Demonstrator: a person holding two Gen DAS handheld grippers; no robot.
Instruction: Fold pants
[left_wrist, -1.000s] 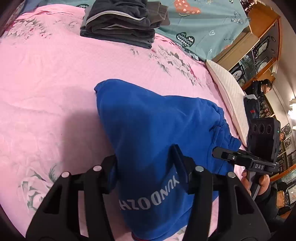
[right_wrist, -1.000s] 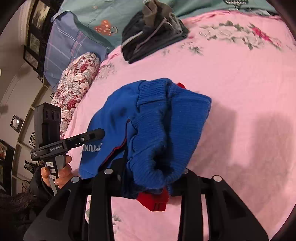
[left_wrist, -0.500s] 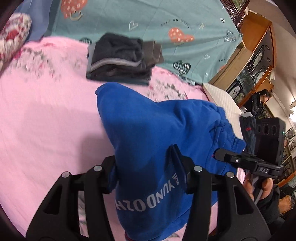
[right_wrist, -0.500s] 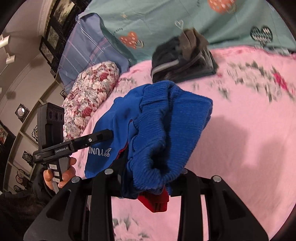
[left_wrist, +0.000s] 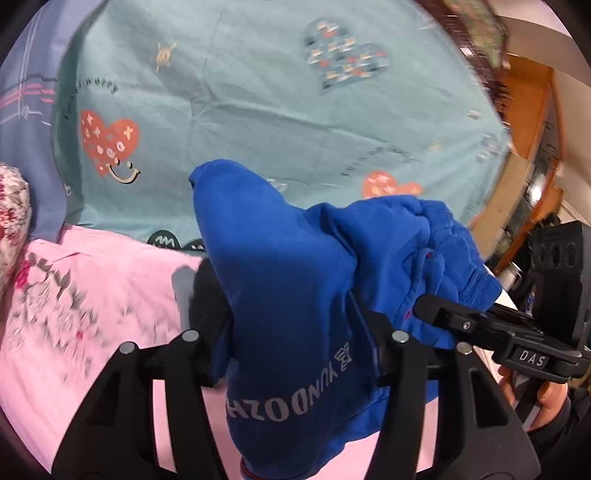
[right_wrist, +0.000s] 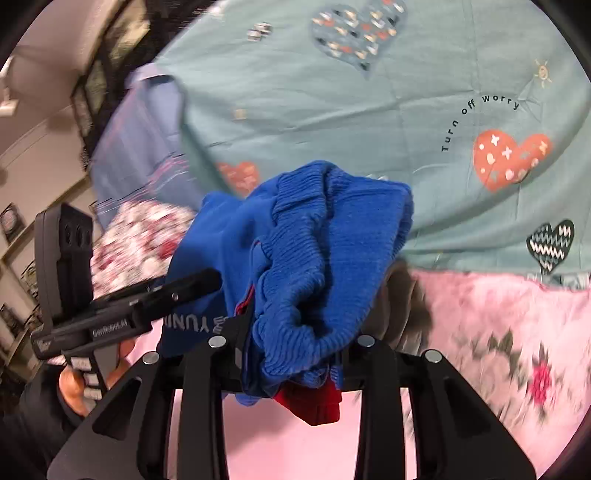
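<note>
Bright blue pants (left_wrist: 288, 295) with grey lettering hang bunched in the air above the pink bed, held up from both sides. My left gripper (left_wrist: 291, 321) clamps the lettered leg fabric; its jaws are opening slightly, with the cloth still pressed between them. It also shows as a black bar, the left gripper (right_wrist: 199, 282), in the right wrist view. My right gripper (right_wrist: 295, 336) is shut on the ribbed blue waistband (right_wrist: 325, 251), with a red lining (right_wrist: 314, 402) dangling under it. From the left wrist view, the right gripper (left_wrist: 439, 312) bites the pants' far edge.
A pink floral sheet (left_wrist: 92, 295) covers the bed below. A teal duvet with hearts (left_wrist: 258, 110) fills the background. A dark folded stack (right_wrist: 406, 306) peeks from behind the pants. A floral pillow (right_wrist: 140, 236) lies left, wooden furniture (left_wrist: 524, 147) right. A hand (left_wrist: 546, 398) holds the right gripper.
Both grippers have risen and moved toward the teal duvet, lifting the blue pants off the sheet. The dark folded stack is now mostly hidden behind the pants.
</note>
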